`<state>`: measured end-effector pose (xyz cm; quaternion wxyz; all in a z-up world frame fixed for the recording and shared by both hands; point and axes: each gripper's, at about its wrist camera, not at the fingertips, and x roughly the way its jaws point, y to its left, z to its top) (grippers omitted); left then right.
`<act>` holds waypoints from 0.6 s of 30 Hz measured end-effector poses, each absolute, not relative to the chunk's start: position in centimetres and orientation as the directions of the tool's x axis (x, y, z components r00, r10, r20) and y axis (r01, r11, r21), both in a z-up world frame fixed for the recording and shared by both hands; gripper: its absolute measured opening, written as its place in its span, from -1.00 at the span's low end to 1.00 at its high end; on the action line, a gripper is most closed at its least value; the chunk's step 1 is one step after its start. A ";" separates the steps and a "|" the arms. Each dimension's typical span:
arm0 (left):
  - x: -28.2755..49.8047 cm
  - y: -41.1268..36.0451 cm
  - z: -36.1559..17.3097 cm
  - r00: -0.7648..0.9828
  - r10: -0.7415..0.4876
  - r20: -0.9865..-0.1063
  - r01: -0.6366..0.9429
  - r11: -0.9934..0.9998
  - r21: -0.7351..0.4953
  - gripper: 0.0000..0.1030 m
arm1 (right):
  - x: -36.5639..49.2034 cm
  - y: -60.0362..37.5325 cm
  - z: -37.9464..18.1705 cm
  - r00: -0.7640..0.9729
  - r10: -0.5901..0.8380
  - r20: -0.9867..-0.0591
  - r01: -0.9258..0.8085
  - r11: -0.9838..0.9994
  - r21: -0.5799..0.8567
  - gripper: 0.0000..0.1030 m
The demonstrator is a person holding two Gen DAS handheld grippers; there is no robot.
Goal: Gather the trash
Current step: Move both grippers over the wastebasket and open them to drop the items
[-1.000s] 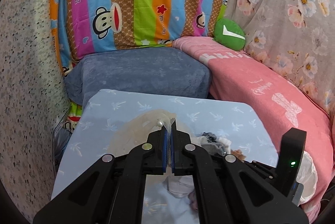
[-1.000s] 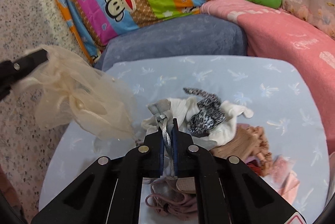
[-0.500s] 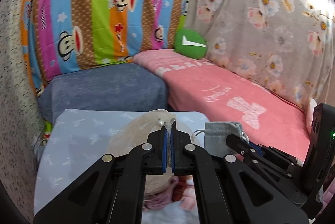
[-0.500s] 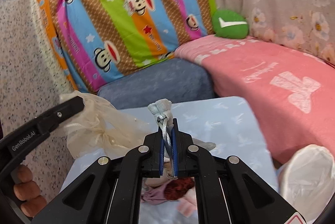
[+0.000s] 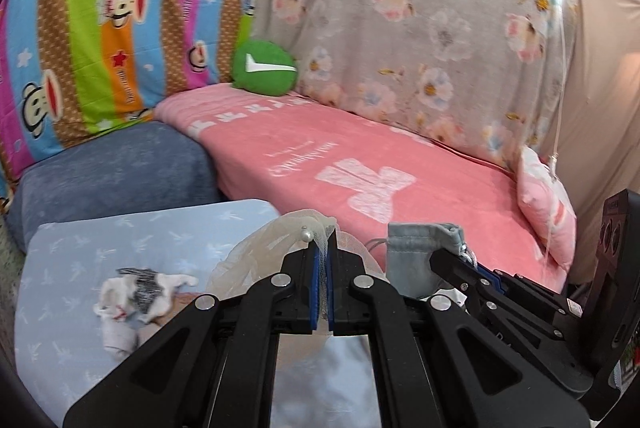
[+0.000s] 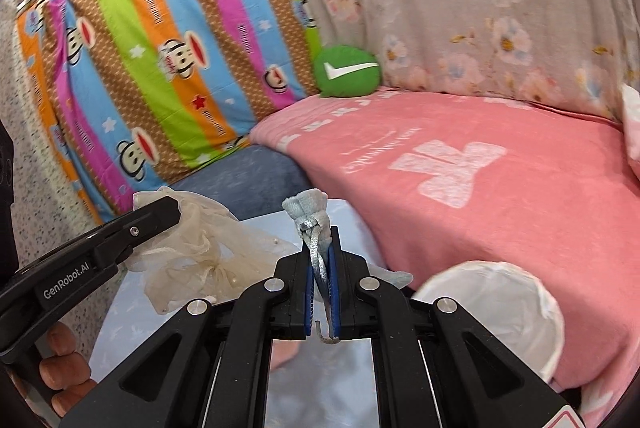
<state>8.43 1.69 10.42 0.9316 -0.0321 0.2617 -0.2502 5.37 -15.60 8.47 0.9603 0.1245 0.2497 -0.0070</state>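
My left gripper (image 5: 322,256) is shut on a cream gauze cloth with pearls (image 5: 256,252), held above the light blue table (image 5: 120,228); the cloth also shows in the right wrist view (image 6: 200,252), hanging from the left gripper's fingers (image 6: 152,216). My right gripper (image 6: 320,256) is shut on a small grey drawstring pouch (image 6: 308,206), which also shows in the left wrist view (image 5: 420,252) to the right of my left gripper. A bin lined with a white bag (image 6: 492,304) stands low right, beside the pink bed.
A pile of white and patterned cloth scraps (image 5: 136,292) lies on the table. A pink bedspread (image 6: 480,164) fills the right, a blue cushion (image 5: 112,172) sits behind the table, a green round pillow (image 6: 346,70) lies by the striped monkey curtain (image 6: 160,40).
Both grippers have lifted off the table and swung right toward the bed, each carrying its item. The white-lined bin has come closer in the right wrist view.
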 end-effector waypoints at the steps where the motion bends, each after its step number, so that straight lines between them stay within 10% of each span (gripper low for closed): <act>1: 8.4 0.8 10.3 0.726 -0.496 -0.476 0.465 0.864 -0.192 -0.95 | 5.0 -16.4 8.2 0.874 0.037 -0.484 0.090 0.968 0.236 -0.88; 18: 7.6 -9.5 7.5 0.542 -0.628 -0.558 0.626 0.745 -0.230 -0.80 | 2.0 -25.7 4.8 0.836 -0.102 -0.540 0.270 0.931 0.243 -0.77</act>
